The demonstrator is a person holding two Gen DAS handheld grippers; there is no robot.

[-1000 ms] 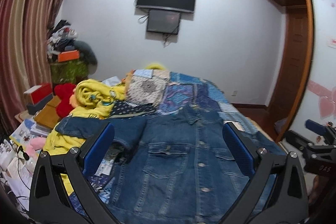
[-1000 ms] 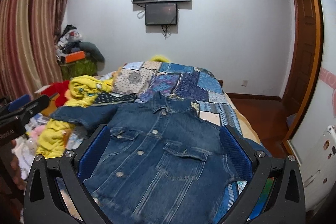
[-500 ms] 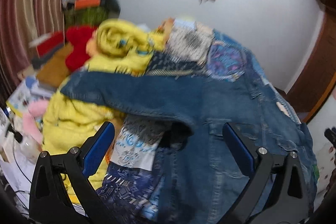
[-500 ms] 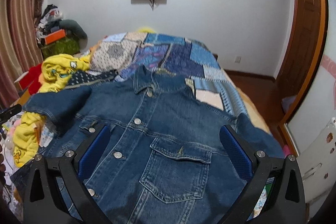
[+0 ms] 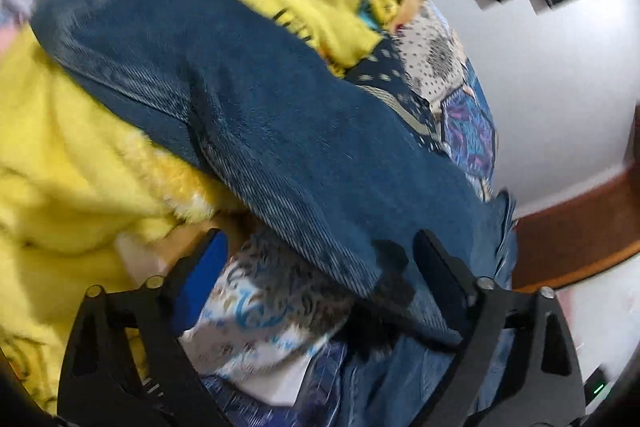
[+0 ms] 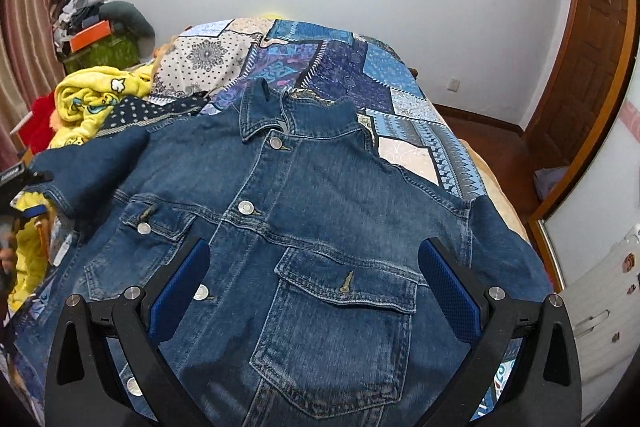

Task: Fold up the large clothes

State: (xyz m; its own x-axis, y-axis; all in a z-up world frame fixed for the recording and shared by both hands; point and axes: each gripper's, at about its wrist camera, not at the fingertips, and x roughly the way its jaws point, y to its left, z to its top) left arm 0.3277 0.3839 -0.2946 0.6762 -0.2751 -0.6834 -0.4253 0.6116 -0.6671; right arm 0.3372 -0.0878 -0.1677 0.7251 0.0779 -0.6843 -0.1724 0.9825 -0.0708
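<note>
A blue denim jacket (image 6: 304, 211) lies front up and buttoned on the patchwork bed, collar toward the far wall. My right gripper (image 6: 314, 267) is open, low over the jacket's chest pocket (image 6: 344, 311), and holds nothing. In the left wrist view the jacket's left sleeve (image 5: 248, 115) runs from upper left down to the body. My left gripper (image 5: 320, 259) is open, close above the sleeve's underarm edge, with the sleeve hem between its jaws but not gripped. The left view is blurred.
A yellow fleece blanket (image 5: 68, 147) is heaped under and beside the sleeve, also seen at the left of the right wrist view (image 6: 92, 99). The patchwork quilt (image 6: 352, 67) covers the bed. A wooden door (image 6: 592, 59) stands at right, clutter and curtains at left.
My left gripper has dropped and swung left, down close to the jacket's sleeve. My right gripper has moved forward and lower over the jacket front. Both stay open.
</note>
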